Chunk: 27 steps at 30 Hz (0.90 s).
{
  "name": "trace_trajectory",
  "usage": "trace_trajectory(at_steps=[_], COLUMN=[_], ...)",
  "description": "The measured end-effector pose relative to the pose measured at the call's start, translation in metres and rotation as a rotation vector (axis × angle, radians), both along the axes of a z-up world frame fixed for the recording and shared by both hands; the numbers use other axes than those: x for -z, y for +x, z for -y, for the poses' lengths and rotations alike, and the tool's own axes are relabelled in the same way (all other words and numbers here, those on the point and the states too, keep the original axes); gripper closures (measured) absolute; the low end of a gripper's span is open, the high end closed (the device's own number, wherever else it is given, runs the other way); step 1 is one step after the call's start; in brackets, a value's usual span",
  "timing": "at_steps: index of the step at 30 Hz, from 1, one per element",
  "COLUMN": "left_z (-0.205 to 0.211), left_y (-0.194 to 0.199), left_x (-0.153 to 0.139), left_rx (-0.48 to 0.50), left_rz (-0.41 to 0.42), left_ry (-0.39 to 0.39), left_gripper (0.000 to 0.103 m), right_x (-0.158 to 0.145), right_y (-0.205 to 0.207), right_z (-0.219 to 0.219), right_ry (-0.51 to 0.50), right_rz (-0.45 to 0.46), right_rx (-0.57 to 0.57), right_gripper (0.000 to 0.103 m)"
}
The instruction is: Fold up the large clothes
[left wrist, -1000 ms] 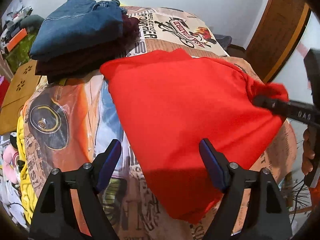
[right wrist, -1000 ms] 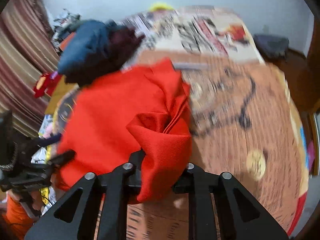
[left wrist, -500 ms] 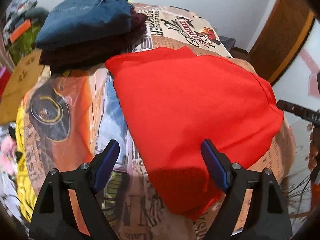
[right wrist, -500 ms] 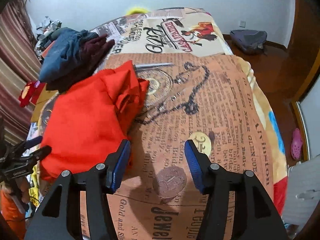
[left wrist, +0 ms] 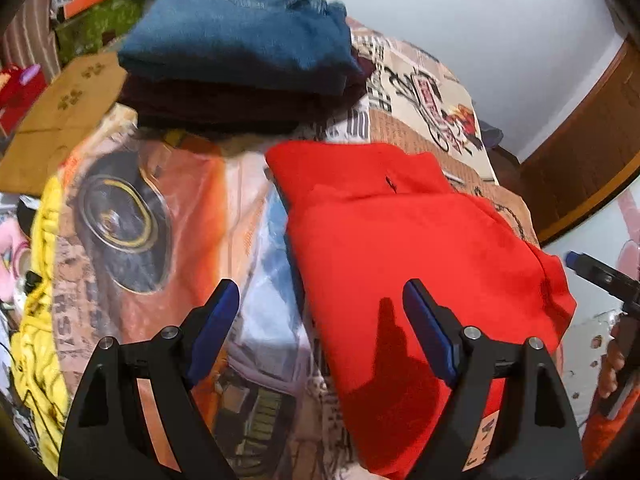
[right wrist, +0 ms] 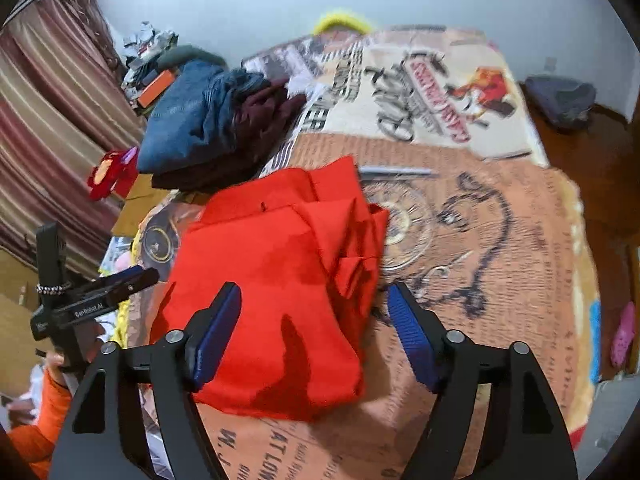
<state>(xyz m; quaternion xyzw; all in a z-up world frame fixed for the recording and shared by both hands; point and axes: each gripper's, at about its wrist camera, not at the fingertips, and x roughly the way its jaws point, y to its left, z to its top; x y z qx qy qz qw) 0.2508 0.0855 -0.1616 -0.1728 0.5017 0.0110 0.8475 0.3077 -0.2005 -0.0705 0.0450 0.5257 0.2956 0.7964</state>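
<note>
Left wrist view. The left gripper (left wrist: 320,320) hangs over the bed with its blue-padded jaws spread wide and nothing between the pads. The red garment (left wrist: 420,264), folded into a rough rectangle, lies flat on the printed bedspread (left wrist: 160,220); it fills the frame from the centre toward 4 o'clock, and its near edge passes under the right-hand finger. At 12 o'clock sits a stack of folded clothes, a blue denim piece (left wrist: 240,28) on top of a dark maroon piece (left wrist: 224,104), close beyond the garment's far corner but not touching it. A yellow cloth (left wrist: 36,320) hangs along the bed's edge at 9 o'clock. At 3 o'clock the tip of the right gripper (left wrist: 592,272) enters the frame, just beside the garment's right corner, with the fingers of a hand (left wrist: 612,364) below it.

Right wrist view. The right gripper (right wrist: 314,336) has its jaws opening; the red garment (right wrist: 272,280) lies below and between the pads, which do not press on it. The garment's bunched, folded edge points toward 1 o'clock on the bedspread (right wrist: 500,260). The stack, denim (right wrist: 188,116) over maroon (right wrist: 256,120), lies at 11 o'clock. At 9 o'clock the left gripper (right wrist: 132,276) appears, held by a hand (right wrist: 60,356) in an orange sleeve (right wrist: 36,440). A striped curtain (right wrist: 52,112) hangs at 10 o'clock.
</note>
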Motion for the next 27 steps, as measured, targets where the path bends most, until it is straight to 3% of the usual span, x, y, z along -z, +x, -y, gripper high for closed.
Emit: trace_trajectory(at_steps=[4, 8, 12, 15, 22, 25, 27], left_z=[0.003, 0.006, -0.001, -0.004, -0.004, -0.007, -0.012], left_y=[0.008, 0.015, 0.029, 0.037, 0.049, 0.05, 0.049], left_x=[0.024, 0.036, 0.052, 0.063, 0.076, 0.079, 0.081], left_rx=[0.022, 0.03, 0.011, 0.0, 0.018, 0.006, -0.01], left_rz=[-0.081, -0.111, -0.161, -0.192, -0.217, -0.21, -0.206], left_ry=[-0.095, -0.16, -0.314, -0.388, -0.485, -0.525, -0.563], left_gripper=[0.019, 0.019, 0.019, 0.019, 0.019, 0.02, 0.033], right_x=[0.04, 0.075, 0.089, 0.109, 0.123, 0.123, 0.122], right_y=[0.022, 0.041, 0.055, 0.064, 0.073, 0.071, 0.066], right_z=[-0.007, -0.005, -0.01, -0.015, -0.021, -0.025, -0.025], right_ry=[-0.007, 0.014, 0.038, 0.083, 0.136, 0.161, 0.187], right_rz=[-0.15, -0.293, -0.347, -0.437, -0.482, -0.466, -0.46], right_rx=[-0.009, -0.002, -0.021, -0.033, -0.037, -0.064, -0.066], right_gripper=[0.028, 0.028, 0.028, 0.028, 0.029, 0.046, 0.057])
